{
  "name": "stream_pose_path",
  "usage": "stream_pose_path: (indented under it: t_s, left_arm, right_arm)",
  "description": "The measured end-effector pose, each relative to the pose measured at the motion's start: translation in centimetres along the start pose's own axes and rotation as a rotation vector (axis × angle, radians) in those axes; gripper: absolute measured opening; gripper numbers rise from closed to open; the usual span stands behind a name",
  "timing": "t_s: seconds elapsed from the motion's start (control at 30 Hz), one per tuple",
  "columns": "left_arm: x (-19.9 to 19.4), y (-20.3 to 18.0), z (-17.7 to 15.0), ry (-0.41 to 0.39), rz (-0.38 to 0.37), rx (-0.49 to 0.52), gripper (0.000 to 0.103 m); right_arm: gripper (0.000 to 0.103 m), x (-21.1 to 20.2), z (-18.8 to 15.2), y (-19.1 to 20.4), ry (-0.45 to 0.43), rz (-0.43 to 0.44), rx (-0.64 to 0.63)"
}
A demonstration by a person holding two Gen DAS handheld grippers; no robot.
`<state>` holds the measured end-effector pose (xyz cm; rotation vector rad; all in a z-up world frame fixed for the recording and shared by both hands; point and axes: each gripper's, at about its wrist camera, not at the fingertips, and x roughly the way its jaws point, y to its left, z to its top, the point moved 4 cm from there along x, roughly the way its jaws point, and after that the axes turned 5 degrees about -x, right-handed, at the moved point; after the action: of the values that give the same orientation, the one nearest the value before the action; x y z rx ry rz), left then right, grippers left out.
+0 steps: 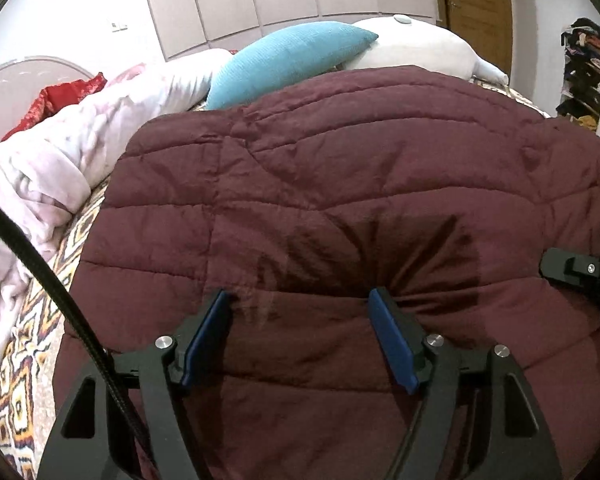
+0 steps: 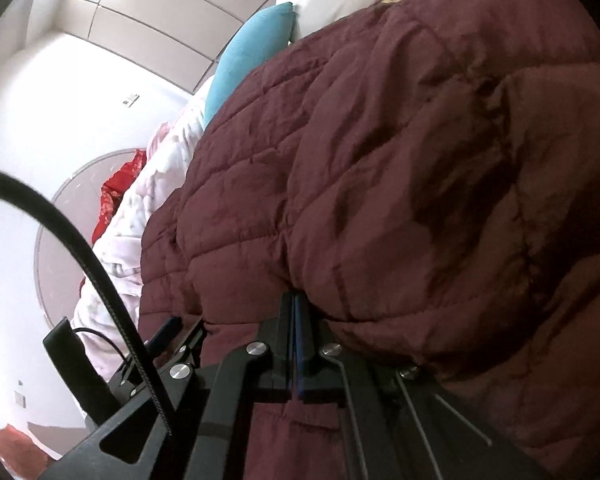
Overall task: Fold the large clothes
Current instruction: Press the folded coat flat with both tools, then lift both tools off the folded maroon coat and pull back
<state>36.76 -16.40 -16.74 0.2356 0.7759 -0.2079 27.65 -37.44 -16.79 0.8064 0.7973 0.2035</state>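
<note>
Left gripper (image 1: pixel 300 300) jaws wide, blue pads (image 1: pixel 392 340) low in frame, resting on the maroon quilt (image 1: pixel 340 184), nothing pinched. Right gripper (image 2: pixel 296 300) jaws closed flat at a quilt fold, bottom centre; cloth between the pads cannot be told. Quilt fills the frame centre on the patterned bed (image 1: pixel 24 360), long axis unclear. Teal pillow (image 1: pixel 292 60) upper centre, white bedding (image 1: pixel 40 168) left.

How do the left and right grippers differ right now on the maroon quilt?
The left gripper stands open, blue pads apart, fingertips on the maroon quilt; the right gripper is shut, pads together. The left meets flat quilt top; the right noses into a bulging fold at the quilt's edge. Whether it pinches fabric is hidden. Both are black with blue pads.
</note>
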Motion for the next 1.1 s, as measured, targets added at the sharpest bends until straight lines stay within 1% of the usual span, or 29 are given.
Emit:
stream_pose_path:
  t_s: [0.07,0.1,0.13,0.17,0.2,0.27,0.3,0.33,0.37,0.4,0.47,0.5,0.53,0.6,0.67,0.7,0.73,0.77,0.8,0.83,0.87,0.93,0.97,1.0,1.03,1.07,1.1]
  left_arm:
    - [-0.2,0.0,0.4,0.020,0.015,0.016,0.073]
    - [-0.7,0.0,0.9,0.042,0.016,0.030,0.072]
    - [-1.4,0.3,1.4,0.054,0.001,0.031,0.070]
    - [-2.0,0.7,1.8,0.050,-0.010,0.024,0.069]
    - [-2.9,1.4,2.5,0.029,-0.021,0.009,0.069]
    - [-3.9,2.7,3.8,-0.012,-0.014,-0.003,0.069]
    - [-3.9,3.4,4.4,-0.023,0.008,-0.006,0.069]
    - [-3.4,3.9,4.9,-0.020,0.026,-0.009,0.069]
    - [-2.6,4.4,5.2,-0.006,0.039,-0.013,0.069]
    - [-1.2,4.8,5.3,0.027,0.045,-0.018,0.069]
    - [1.4,5.2,4.7,0.091,0.066,-0.016,0.070]
    - [2.2,5.3,4.4,0.086,0.083,-0.008,0.071]
    - [2.3,5.2,4.1,0.058,0.101,0.006,0.071]
    - [1.9,4.9,4.1,0.033,0.121,0.037,0.071]
    - [1.1,4.9,4.7,0.027,0.071,0.026,0.070]
    - [0.6,5.2,5.2,0.017,0.034,0.004,0.070]
    - [0.3,5.8,6.0,0.003,0.016,-0.022,0.070]
    - [0.3,6.1,6.5,-0.003,0.017,-0.035,0.070]
    - [0.6,6.8,7.3,-0.004,0.020,-0.055,0.071]
    - [1.4,7.5,8.1,0.001,0.033,-0.073,0.071]
    - [2.5,8.4,8.9,0.013,0.063,-0.084,0.071]
    - [4.3,9.8,9.7,0.032,0.127,-0.095,0.071]
    - [5.2,10.6,10.0,0.041,0.151,-0.098,0.074]
    - [6.0,11.2,10.1,0.043,0.155,-0.102,0.079]
    - [6.3,11.6,10.1,0.034,0.155,-0.105,0.081]
    - [6.3,11.8,10.0,0.020,0.162,-0.102,0.084]
    - [6.3,11.7,9.8,0.002,0.170,-0.087,0.084]
  right_arm:
    - [0.000,0.0,0.1,0.2,0.010,-0.011,0.006]
    - [0.000,0.0,0.1,0.2,0.017,-0.017,0.006]
    - [0.000,-0.2,0.3,0.7,0.034,-0.030,0.009]
    - [0.000,-0.7,0.7,1.4,0.051,-0.044,0.008]
    - [0.001,-0.6,1.2,2.1,0.055,-0.047,0.001]
    - [0.005,-2.4,2.5,4.1,0.016,-0.047,-0.050]
    - [0.011,-2.9,2.9,4.4,0.004,-0.039,-0.058]
    - [0.017,-3.3,3.6,4.7,-0.013,-0.034,-0.061]
    - [0.020,-3.3,3.9,4.6,-0.020,-0.048,-0.060]
    - [0.021,-3.1,4.2,4.3,-0.020,-0.064,-0.061]
    - [0.020,-1.2,4.6,2.8,0.010,-0.120,-0.052]
    - [0.017,-0.3,4.6,2.2,0.017,-0.119,-0.038]
    - [0.012,0.1,4.7,1.8,0.012,-0.112,-0.025]
    - [0.008,0.5,5.0,1.0,-0.003,-0.098,-0.003]
    - [0.009,0.4,5.5,1.1,0.017,-0.085,0.022]
    - [0.011,-0.1,5.9,1.2,0.017,-0.053,0.044]
    - [0.011,-0.6,6.2,1.6,0.005,-0.015,0.055]
    - [0.011,-1.2,6.8,2.0,-0.016,0.022,0.061]
    - [0.011,-1.5,7.3,2.3,-0.032,0.037,0.064]
    - [0.011,-1.5,7.7,2.5,-0.037,0.047,0.068]
    - [0.011,-1.0,8.0,2.7,-0.028,0.047,0.062]
    - [0.011,0.3,8.4,3.1,-0.003,0.023,0.028]
    - [0.011,1.0,8.5,2.9,0.010,0.010,0.020]
    - [0.010,1.8,8.8,2.1,0.017,-0.017,0.018]
    - [0.004,2.1,9.1,1.5,0.006,-0.031,0.018]
    - [0.001,2.3,9.5,0.9,-0.009,-0.031,0.026]
    - [0.000,2.2,9.9,0.2,-0.026,-0.025,0.044]
